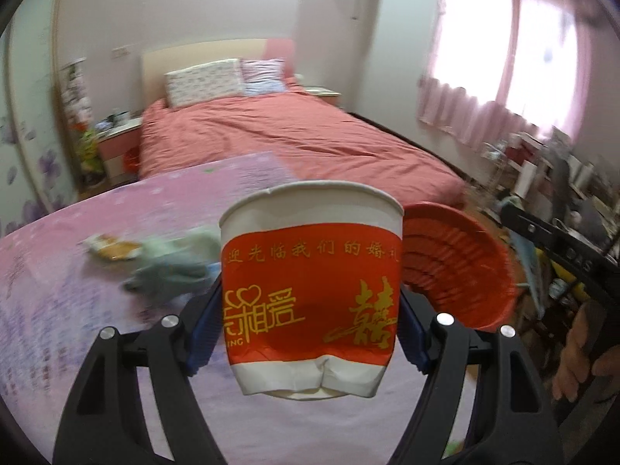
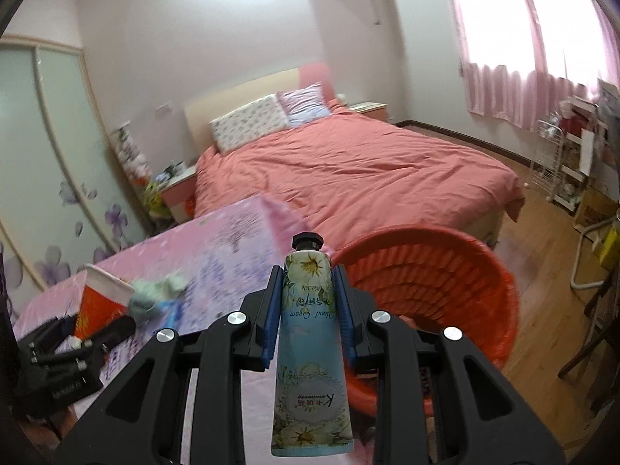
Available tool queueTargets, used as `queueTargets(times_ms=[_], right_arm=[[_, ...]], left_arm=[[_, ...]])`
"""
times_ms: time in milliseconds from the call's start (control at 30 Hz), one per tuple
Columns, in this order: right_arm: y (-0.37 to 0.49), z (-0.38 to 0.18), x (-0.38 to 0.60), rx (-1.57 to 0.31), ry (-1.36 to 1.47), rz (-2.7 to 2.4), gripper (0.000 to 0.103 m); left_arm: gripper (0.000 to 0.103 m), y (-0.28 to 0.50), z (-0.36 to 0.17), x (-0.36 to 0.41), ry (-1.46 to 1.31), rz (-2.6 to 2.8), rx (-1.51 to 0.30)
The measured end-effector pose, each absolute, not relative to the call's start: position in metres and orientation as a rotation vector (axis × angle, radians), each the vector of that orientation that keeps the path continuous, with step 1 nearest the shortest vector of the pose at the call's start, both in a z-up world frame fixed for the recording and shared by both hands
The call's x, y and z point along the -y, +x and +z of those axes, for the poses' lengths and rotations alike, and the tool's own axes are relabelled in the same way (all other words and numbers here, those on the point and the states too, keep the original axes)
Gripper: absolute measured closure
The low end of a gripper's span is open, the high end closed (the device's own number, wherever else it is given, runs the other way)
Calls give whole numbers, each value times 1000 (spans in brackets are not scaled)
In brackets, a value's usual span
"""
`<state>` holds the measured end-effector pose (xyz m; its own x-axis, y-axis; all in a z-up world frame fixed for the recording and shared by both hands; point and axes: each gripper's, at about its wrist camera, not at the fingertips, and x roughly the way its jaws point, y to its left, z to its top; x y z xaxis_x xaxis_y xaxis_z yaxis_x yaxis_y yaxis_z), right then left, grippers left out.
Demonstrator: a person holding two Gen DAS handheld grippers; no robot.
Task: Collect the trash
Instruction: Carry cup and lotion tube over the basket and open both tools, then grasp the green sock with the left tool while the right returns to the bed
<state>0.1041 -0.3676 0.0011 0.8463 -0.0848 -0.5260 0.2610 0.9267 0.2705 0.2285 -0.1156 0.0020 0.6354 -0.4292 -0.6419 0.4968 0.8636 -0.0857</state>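
Note:
My left gripper (image 1: 310, 302) is shut on a red and white paper cup (image 1: 310, 290), dented near its base and held above the pink table (image 1: 58, 290). My right gripper (image 2: 308, 290) is shut on a floral hand cream tube (image 2: 308, 348) with its black cap pointing away. A red plastic basket (image 2: 426, 290) stands just right of the table; the basket (image 1: 461, 263) shows behind the cup in the left wrist view. The right wrist view also catches the cup (image 2: 100, 302) and the left gripper (image 2: 58, 360) at lower left. A crumpled greenish wad (image 1: 174, 263) and a snack wrapper (image 1: 112, 250) lie on the table.
A bed with a salmon cover (image 2: 348, 170) fills the room behind the table. A wardrobe with flower decals (image 2: 58, 155) stands on the left. Cluttered shelves (image 2: 573, 155) and a chair frame (image 2: 593, 255) line the right side. A person's hand (image 1: 589, 348) shows at the right edge.

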Motion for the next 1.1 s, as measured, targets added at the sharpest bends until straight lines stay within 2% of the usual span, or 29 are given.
queueTargets(times_ms=[367,533,567,600,667,700,900,1100], right_arm=[[118,-26,448,-532,510,-246,76],[131,-44,477,-546,580,-268,75],[134,-48,481,-552,594,-274,74],[134,-52,486,-554,604,-282,66],[136,-58,491,-564,617,-289,51],[136,-61,492,-565,617,-293,47],[125,-70,479,-592,567,-320,47],[121,-67,446,-609,449,-333,47]], left_arm=[[28,237,-26,242,155,-726,-747],[26,249,-45,277,196,-753,-775],[22,252,-50,281,206,-748,-786],[17,255,-56,284,214,-741,-799],[14,260,-62,282,216,-722,-809],[13,263,-66,279,212,-717,-819],[12,270,-71,250,199,-645,-832],[12,270,-66,178,209,-490,-782]])
